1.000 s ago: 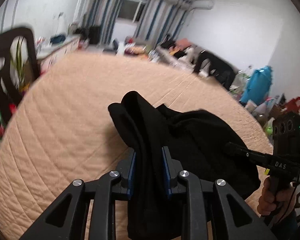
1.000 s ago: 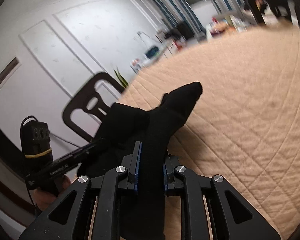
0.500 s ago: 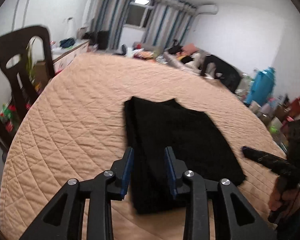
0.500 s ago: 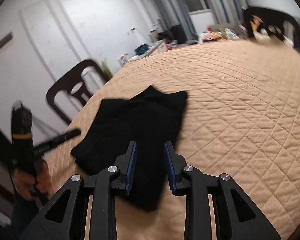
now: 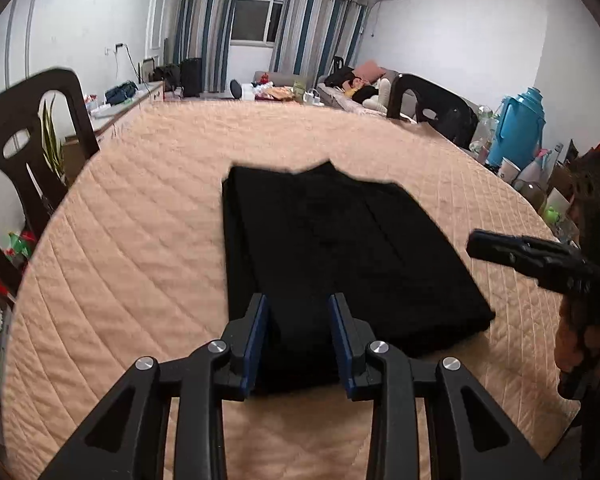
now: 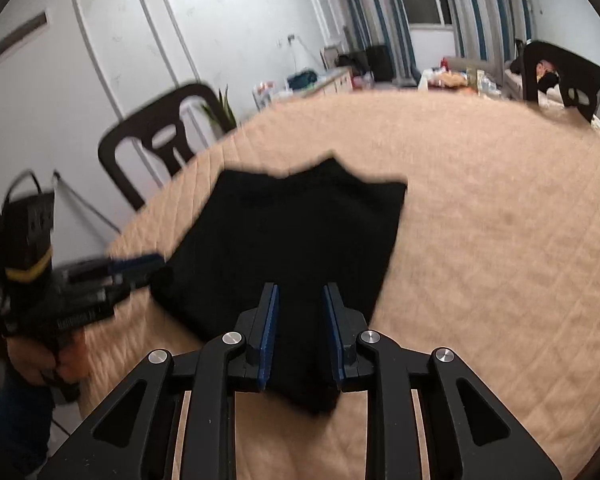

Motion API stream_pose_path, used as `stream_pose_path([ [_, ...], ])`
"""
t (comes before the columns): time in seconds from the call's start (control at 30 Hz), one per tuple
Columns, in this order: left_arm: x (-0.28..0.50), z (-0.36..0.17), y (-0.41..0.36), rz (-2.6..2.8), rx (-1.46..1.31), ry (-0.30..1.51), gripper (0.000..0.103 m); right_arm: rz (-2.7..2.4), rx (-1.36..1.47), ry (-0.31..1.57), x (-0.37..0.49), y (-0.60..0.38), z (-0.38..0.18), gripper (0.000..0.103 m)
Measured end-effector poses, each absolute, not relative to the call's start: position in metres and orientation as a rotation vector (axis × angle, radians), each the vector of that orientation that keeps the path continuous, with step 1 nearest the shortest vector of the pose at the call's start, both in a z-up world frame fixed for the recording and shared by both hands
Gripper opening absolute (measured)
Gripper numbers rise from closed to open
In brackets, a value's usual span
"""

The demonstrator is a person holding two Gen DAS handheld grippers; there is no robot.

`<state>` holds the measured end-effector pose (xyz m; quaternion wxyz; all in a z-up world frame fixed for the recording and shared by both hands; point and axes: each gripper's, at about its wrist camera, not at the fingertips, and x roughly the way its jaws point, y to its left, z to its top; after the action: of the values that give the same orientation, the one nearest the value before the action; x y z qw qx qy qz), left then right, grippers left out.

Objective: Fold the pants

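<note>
The black pants (image 5: 332, 248) lie folded flat in a rough rectangle on the peach quilted table (image 5: 140, 264). They also show in the right wrist view (image 6: 296, 232). My left gripper (image 5: 299, 304) is open and empty, its jaws hovering over the near left corner of the pants. My right gripper (image 6: 299, 292) is open and empty over the near right corner. The right gripper also appears at the right edge of the left wrist view (image 5: 540, 260), and the left gripper at the left of the right wrist view (image 6: 100, 280).
A dark chair (image 5: 24, 152) stands at the table's left side and another (image 5: 436, 108) at the far right. A blue thermos (image 5: 520, 132) and clutter sit beyond the right edge. A cluttered sideboard (image 5: 116, 100) and curtained window (image 5: 256, 20) lie behind.
Both grippers held bunched pants in the air a second ago. They laid the pants flat, opened, and have now drawn back a little from the cloth.
</note>
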<state>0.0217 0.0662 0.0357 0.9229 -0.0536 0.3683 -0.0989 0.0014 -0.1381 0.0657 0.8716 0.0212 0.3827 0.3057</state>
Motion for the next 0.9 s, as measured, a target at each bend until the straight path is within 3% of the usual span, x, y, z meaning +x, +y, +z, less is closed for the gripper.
stream_pose_path([
  [0.2,0.067,0.049,0.061,-0.19,-0.104,0.762,0.034,0.601,0.055,0.857,0.056,-0.121,0.061,0.023],
  [0.43,0.096,0.019,0.059,-0.16,-0.097,0.829,0.034,0.532,-0.021,0.922,0.096,-0.106,0.032,0.023],
  [0.9,0.085,0.015,0.073,-0.149,-0.133,0.805,0.036,0.597,0.081,0.875,0.066,-0.117,0.041,0.023],
])
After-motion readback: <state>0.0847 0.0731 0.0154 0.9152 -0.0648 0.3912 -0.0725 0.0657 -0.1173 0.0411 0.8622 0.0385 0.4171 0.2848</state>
